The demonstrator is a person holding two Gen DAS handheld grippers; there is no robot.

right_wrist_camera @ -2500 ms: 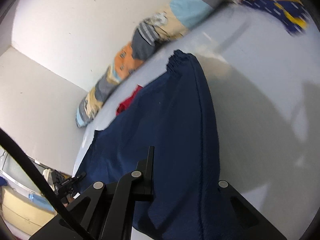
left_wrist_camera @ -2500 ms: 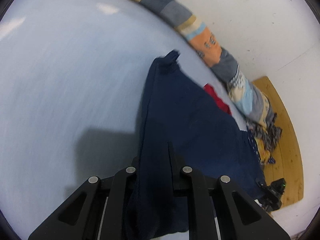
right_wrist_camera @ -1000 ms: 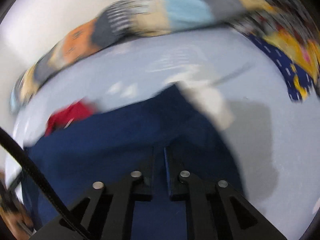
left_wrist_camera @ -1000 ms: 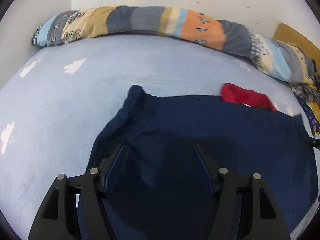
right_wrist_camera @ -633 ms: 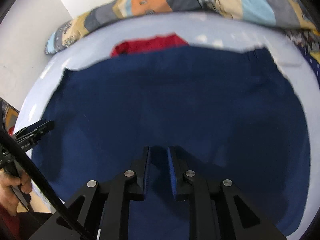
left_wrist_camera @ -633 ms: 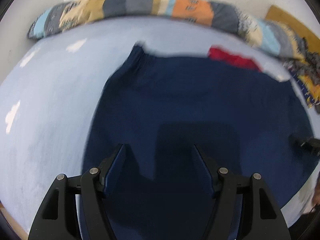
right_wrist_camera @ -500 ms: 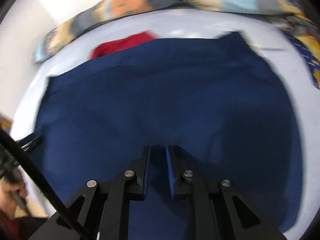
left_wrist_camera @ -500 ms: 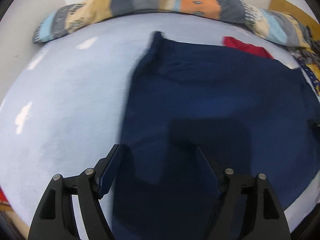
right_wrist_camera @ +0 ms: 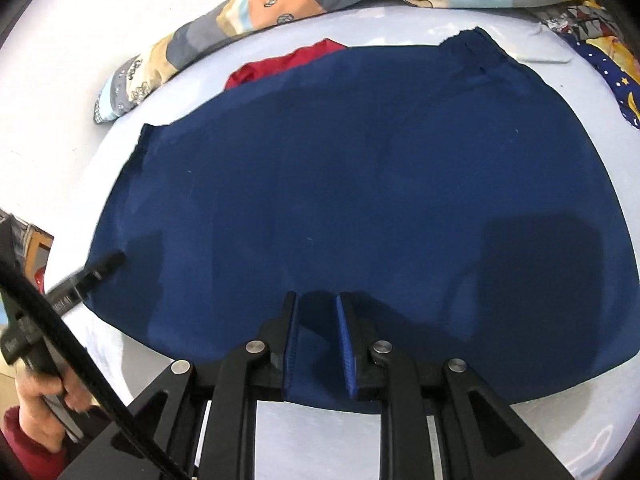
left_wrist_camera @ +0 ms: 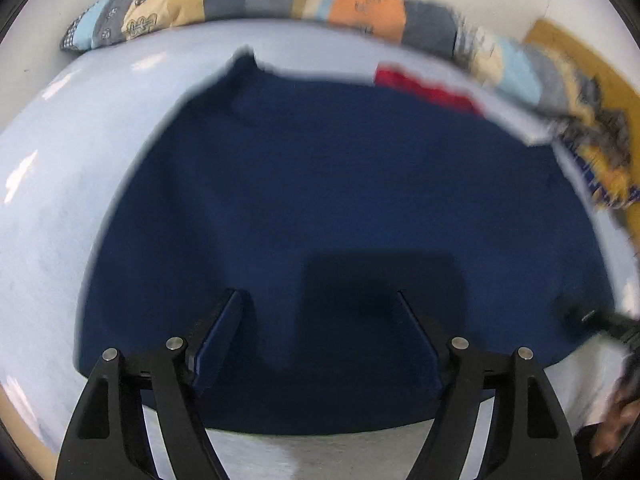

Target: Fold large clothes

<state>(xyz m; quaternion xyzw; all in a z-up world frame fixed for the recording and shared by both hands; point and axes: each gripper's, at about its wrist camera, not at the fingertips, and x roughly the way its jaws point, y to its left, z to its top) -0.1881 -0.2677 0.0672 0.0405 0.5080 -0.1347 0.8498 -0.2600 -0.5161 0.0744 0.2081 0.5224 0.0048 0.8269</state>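
Red garment (right_wrist_camera: 280,66) mostly hidden under navy cloth (right_wrist_camera: 360,184), left view motion-blurred

Black angular fingers (right_wrist_camera: 290,336) with blue pads and silver screws; black cable — bare-skinned hand (right_wrist_camera: 40,396), dark red sleeve at 8 o'clock.

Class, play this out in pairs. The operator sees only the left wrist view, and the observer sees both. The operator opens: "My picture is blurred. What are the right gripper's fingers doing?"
Observer: The right gripper has its fingers a narrow gap apart, over the near edge of the navy cloth, which lies flat.
Operator: My left gripper is wide open. Where is it on the cloth?
Observer: From the right wrist, its tip is at the cloth's left edge.
Operator: Anything else on that side?
Observer: A hand with a red cuff grips its handle.
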